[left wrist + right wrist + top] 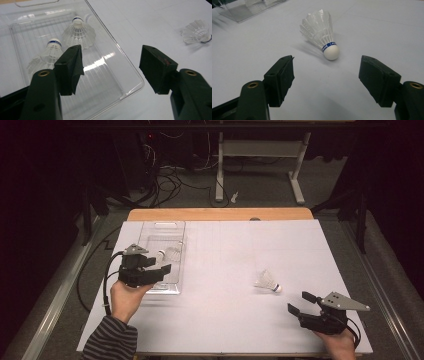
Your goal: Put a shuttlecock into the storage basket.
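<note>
Right tongs (325,75) wide apart, holding nothing, low over the table (225,250), jaws aimed at a loose shuttlecock (320,31) lying on its side near them, cork toward the tongs. Left tongs (111,63) also wide, holding nothing, above the near corner of a clear tray (130,75); two shuttlecocks (78,32) lie inside the tray.
</note>
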Available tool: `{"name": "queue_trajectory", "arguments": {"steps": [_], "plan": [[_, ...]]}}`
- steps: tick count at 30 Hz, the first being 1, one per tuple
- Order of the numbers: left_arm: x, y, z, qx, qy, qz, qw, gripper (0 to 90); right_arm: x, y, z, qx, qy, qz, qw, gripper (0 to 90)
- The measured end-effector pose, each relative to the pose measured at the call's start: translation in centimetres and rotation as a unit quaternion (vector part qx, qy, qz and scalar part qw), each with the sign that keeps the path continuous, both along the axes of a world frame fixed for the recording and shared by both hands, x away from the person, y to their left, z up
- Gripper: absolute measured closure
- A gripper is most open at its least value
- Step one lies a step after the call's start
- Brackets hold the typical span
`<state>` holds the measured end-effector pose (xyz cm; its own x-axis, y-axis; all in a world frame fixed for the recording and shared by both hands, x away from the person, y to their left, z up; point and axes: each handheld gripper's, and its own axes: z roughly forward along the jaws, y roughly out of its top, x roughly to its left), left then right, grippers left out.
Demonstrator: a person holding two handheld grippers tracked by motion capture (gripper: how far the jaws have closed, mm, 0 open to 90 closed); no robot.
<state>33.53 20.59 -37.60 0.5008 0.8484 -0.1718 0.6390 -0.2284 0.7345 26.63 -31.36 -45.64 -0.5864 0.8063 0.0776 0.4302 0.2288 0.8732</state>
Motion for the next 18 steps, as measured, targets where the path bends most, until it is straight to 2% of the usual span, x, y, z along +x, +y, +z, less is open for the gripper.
{"name": "queue_trajectory", "arguments": {"steps": [12, 18], "plan": [[-1.4, 0.9, -0.6, -0.018, -0.022, 0.004, 0.9996, 35.9, 0.0, 0.0, 0.0, 0.0, 0.001, -0.001, 1.0, 28.9], [-1.9, 1.0, -0.8, -0.021, -0.03, 0.003, 0.9993, 36.0, 0.0, 0.0, 0.0, 0.001, 0.0, -0.001, 1.0, 28.8]]}}
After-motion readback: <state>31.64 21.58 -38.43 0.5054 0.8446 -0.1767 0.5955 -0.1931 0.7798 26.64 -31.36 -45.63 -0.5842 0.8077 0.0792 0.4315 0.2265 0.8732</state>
